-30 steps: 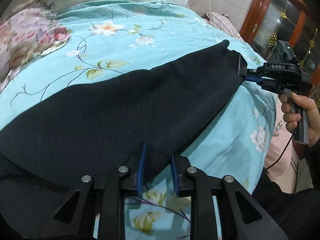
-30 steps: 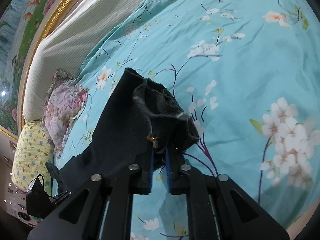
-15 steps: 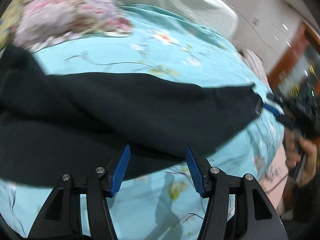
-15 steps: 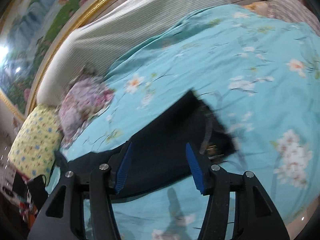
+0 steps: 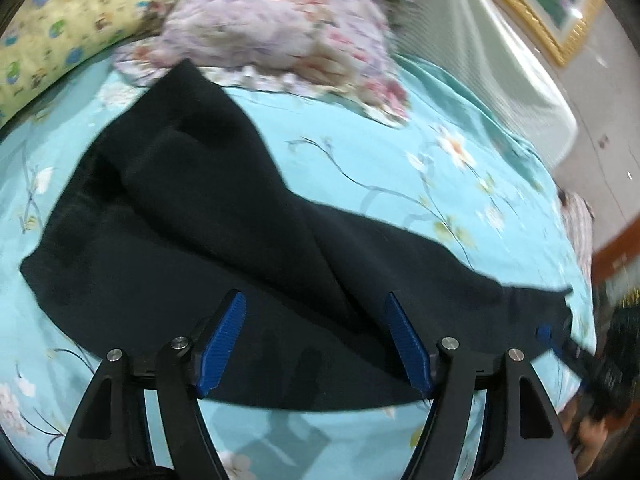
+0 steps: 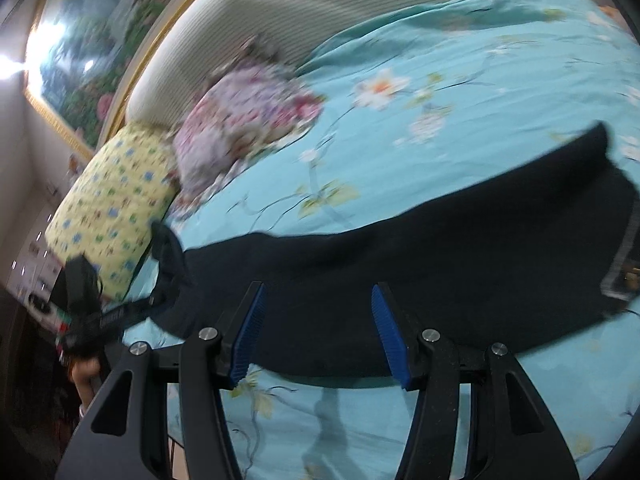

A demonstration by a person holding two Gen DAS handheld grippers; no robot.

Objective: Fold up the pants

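Note:
Dark navy pants (image 5: 224,240) lie spread lengthwise on the turquoise floral bedspread (image 5: 400,168), legs toward the pillows. In the right wrist view the pants (image 6: 440,256) stretch across the frame, the waistband with a small metal button at the right edge. My left gripper (image 5: 316,344) is open and empty, hovering just above the pants' near edge. My right gripper (image 6: 318,330) is open and empty above the near edge too. The left gripper also shows at the far left of the right wrist view (image 6: 116,312), near the leg ends.
A pink floral pillow (image 5: 280,28) and a yellow patterned pillow (image 5: 60,28) lie at the head of the bed. A white ribbed headboard (image 6: 360,12) and a gold-framed painting (image 6: 100,52) stand behind. The bed's edge runs close below both grippers.
Both grippers opened and let go of the pants, which now lie flat. Both pulled back and swung toward the pillows; the views are motion-blurred.

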